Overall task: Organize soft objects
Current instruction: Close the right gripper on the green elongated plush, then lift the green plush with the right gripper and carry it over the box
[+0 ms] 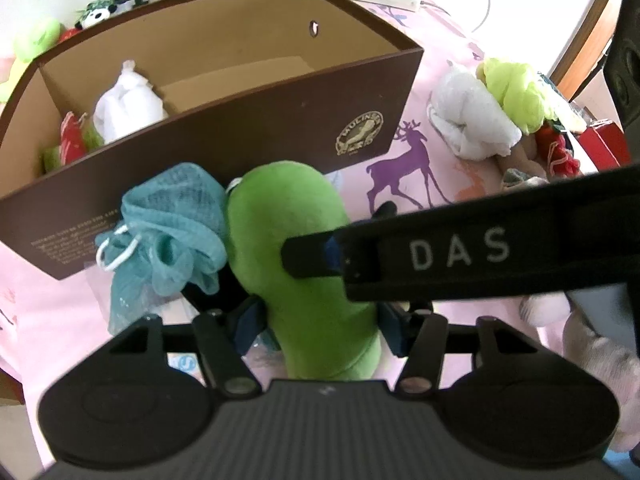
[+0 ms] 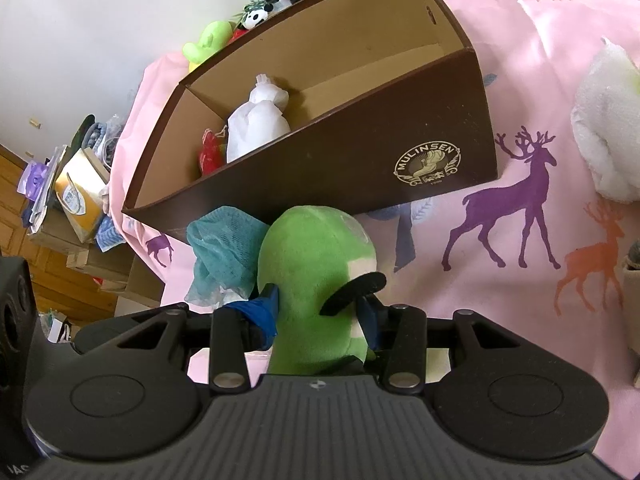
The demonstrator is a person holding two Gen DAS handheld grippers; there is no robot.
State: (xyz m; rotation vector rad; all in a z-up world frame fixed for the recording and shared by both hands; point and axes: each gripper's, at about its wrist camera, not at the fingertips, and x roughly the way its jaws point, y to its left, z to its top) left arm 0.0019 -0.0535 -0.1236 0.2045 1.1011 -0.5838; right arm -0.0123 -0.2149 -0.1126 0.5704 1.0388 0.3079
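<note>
The lower end of the green plush toy (image 1: 296, 240) is hidden behind the gripper bodies in both views, and what lies at the bottom of the brown box (image 1: 248, 148) is cut off by its front wall; only the tops of a white cloth bundle (image 1: 128, 104) and a red item (image 1: 72, 140) show at the box's left end. The left gripper (image 1: 320, 328) points steeply down at the lower middle of its frame, its blue pads on either flank of the toy, clamped on it; the right gripper (image 2: 316, 312) comes in from the right of the left view, one black finger (image 1: 312, 252) pressed on the toy's side, its pads also clamped on the toy. The toy is bright green, smooth and oblong, standing at frame centre just before the box, touching a teal mesh puff (image 1: 172, 232) on its left, over a pink deer-print cloth (image 2: 540, 92).
</note>
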